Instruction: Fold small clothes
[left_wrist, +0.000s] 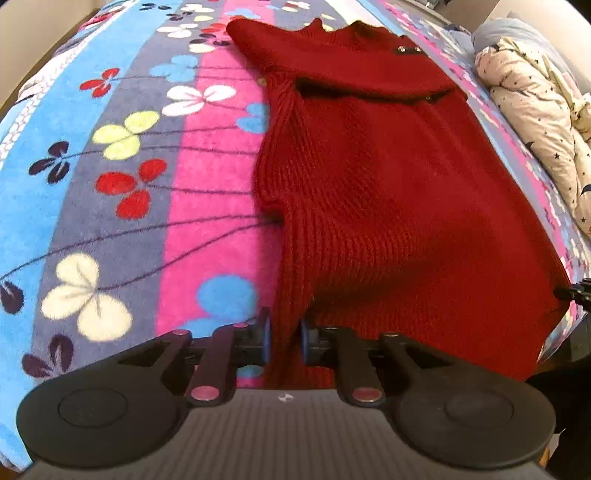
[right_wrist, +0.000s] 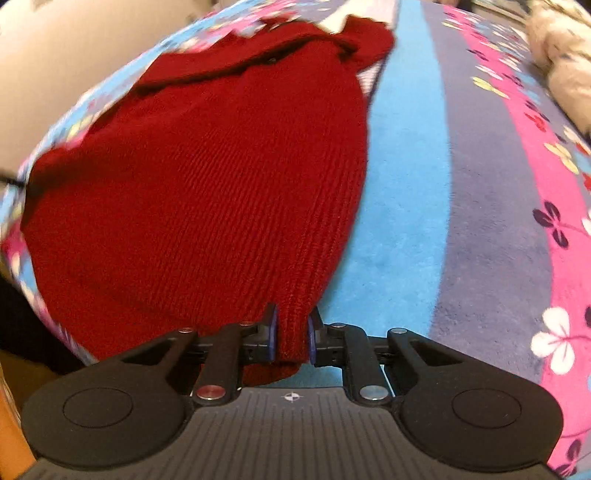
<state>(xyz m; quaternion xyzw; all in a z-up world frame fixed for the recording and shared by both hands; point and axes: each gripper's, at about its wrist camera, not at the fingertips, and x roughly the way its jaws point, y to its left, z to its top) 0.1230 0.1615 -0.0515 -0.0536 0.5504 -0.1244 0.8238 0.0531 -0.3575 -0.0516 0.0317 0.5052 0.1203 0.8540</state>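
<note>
A red knitted sweater (left_wrist: 388, 192) lies flat on a striped floral fleece blanket (left_wrist: 122, 192), beside a star-print quilt (left_wrist: 546, 122). The left gripper (left_wrist: 285, 341) and right gripper (right_wrist: 291, 334) each pinch a hem corner. The knit looks soft, thick and stretchy; corners seem the best hold.

A bed covered by a striped, flower-printed blanket (left_wrist: 207, 192) is seen, on which a red knitted sweater (left_wrist: 388, 192) is spread ahead of the fingers and a star-patterned quilt (left_wrist: 535, 122) is bunched far right.
</note>
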